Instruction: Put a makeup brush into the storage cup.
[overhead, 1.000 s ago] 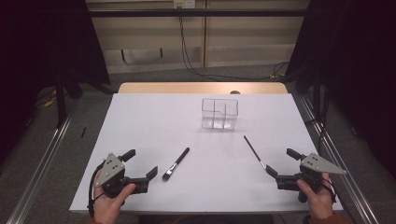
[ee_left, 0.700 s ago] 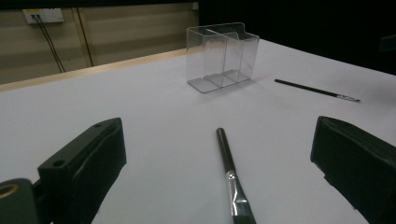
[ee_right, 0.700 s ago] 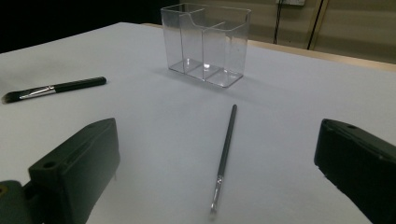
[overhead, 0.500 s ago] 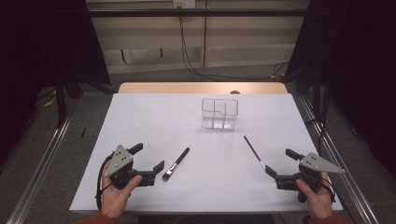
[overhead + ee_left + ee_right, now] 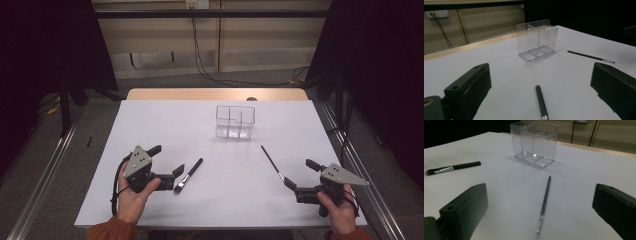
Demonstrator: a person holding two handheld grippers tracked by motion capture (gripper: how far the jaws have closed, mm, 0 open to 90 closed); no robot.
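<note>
Between the wide-spread jaws of the left claw point(image 5: 166, 160), just ahead of it, lies a short black make-up brush with a thick handle and a silver collar point(image 5: 189, 175); the claw is released and holds nothing, and its near jaw tip is almost at the bristle end. The right claw point(image 5: 299, 175) is released too, empty, with a long thin black brush point(image 5: 271, 162) lying ahead of its jaws, the handle pointing away toward the box.

To take the short brush well, I judge the left claw should come a little forward and lower, so both jaws stand on either side of the handle near its middle and across it, not along it, then close gently; the round handle may roll away on the smooth sheet.

Farther from both claws, well apart from the brushes, stands an empty clear plastic box with inner dividers point(image 5: 235, 121). Around it the white sheet on the table point(image 5: 150, 120) is free, so there is much room to lift and carry. The near edge lies close behind the hands, and the right edge runs just beside the right claw.
</note>
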